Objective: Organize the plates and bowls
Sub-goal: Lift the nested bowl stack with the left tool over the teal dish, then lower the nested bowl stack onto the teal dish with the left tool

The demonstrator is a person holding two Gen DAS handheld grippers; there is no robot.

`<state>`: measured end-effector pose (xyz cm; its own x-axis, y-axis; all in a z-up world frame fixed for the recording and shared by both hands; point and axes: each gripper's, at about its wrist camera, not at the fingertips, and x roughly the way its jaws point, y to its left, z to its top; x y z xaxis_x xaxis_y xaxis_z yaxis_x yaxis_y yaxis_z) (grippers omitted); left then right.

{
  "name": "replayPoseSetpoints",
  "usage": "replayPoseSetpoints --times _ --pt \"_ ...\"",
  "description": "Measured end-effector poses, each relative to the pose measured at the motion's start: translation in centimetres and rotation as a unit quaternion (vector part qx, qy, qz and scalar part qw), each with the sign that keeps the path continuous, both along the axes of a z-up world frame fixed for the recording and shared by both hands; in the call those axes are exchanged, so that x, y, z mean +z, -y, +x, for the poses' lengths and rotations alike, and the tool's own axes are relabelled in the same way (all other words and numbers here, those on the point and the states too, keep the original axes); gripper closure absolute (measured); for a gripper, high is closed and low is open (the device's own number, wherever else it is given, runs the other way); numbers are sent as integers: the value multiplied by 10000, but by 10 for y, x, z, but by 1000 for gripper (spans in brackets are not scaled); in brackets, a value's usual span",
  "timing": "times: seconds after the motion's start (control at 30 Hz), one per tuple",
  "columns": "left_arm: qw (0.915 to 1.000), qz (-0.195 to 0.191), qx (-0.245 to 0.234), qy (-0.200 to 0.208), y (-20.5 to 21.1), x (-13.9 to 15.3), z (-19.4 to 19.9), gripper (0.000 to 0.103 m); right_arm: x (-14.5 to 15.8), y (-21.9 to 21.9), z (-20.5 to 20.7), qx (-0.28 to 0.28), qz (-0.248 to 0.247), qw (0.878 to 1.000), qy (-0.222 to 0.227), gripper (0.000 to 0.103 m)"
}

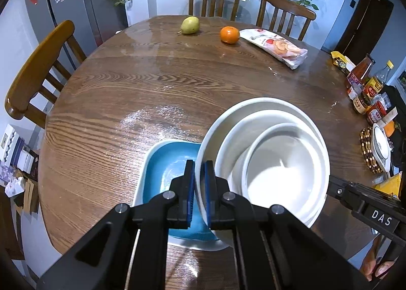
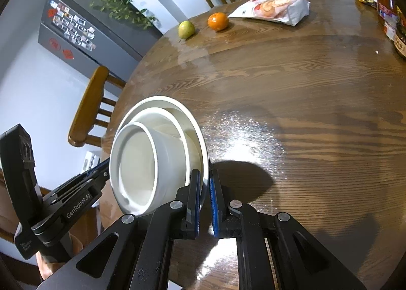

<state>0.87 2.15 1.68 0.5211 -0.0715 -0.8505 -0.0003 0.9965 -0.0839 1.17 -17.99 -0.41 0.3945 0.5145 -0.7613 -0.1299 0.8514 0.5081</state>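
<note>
Gripping opposite rims of three nested glossy white ceramic bowls (image 1: 276,160), mouths up and tilted, above the blue square dish (image 1: 165,170) on the table, my left claw (image 1: 199,188) and right claw (image 2: 204,196) both clamped.

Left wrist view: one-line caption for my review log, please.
Left claw shut on the rim of the nested white bowls, held above a blue square dish on the wooden table.

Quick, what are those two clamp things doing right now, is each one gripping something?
Left hand-held gripper: closed on the rim of the stack of white bowls.
Right hand-held gripper: closed on the opposite rim of the same stack.
</note>
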Motion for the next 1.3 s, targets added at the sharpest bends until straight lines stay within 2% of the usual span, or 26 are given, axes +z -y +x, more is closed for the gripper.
replayPoseSetpoints --times 0.87,1.3 --pt "9988 -29 366 -323 -50 -14 7 101 -16 -54 23 446 -73 9984 -331 92" --pt "9979 -163 239 -573 -63 -30 12 101 -26 -67 24 385 -237 9974 -558 92"
